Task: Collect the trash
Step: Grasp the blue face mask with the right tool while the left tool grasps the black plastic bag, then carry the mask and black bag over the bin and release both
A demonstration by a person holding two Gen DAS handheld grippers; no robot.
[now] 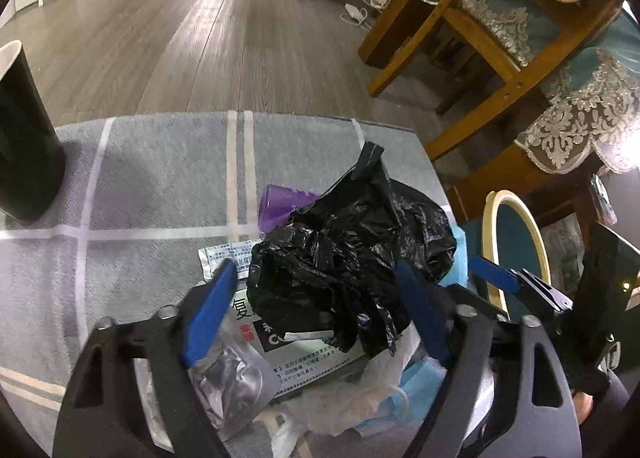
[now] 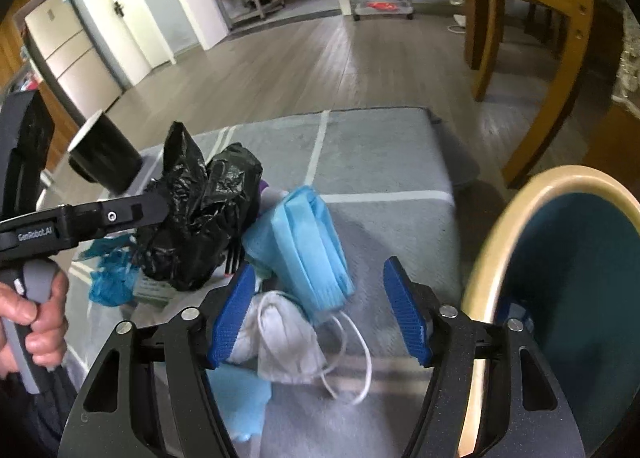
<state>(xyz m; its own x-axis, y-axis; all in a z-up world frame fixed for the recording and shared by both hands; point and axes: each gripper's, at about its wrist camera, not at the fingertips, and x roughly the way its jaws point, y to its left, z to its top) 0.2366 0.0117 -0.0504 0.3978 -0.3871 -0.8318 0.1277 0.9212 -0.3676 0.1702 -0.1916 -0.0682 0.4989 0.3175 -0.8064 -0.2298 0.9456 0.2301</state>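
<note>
A pile of trash lies on a grey rug (image 1: 160,178). On top is a crumpled black plastic bag (image 1: 348,250). My left gripper (image 1: 316,310) is open, its blue pads standing either side of the bag, with a narrow gap at the left pad. Under the bag lie printed packets (image 1: 312,354), a silver foil pouch (image 1: 228,378) and a purple cup (image 1: 280,206). My right gripper (image 2: 320,318) is open over a white face mask (image 2: 288,350), with a folded blue mask (image 2: 312,242) just ahead. The right wrist view shows the left gripper (image 2: 158,204) from the side, against the black bag (image 2: 200,218).
A black cylindrical bin (image 1: 24,138) stands on the rug's far left. Close on the right is a round container with a cream rim (image 2: 492,242) and teal inside. Wooden chairs (image 1: 460,38) and a lace-draped table stand beyond. A hand (image 2: 36,318) grips the left handle.
</note>
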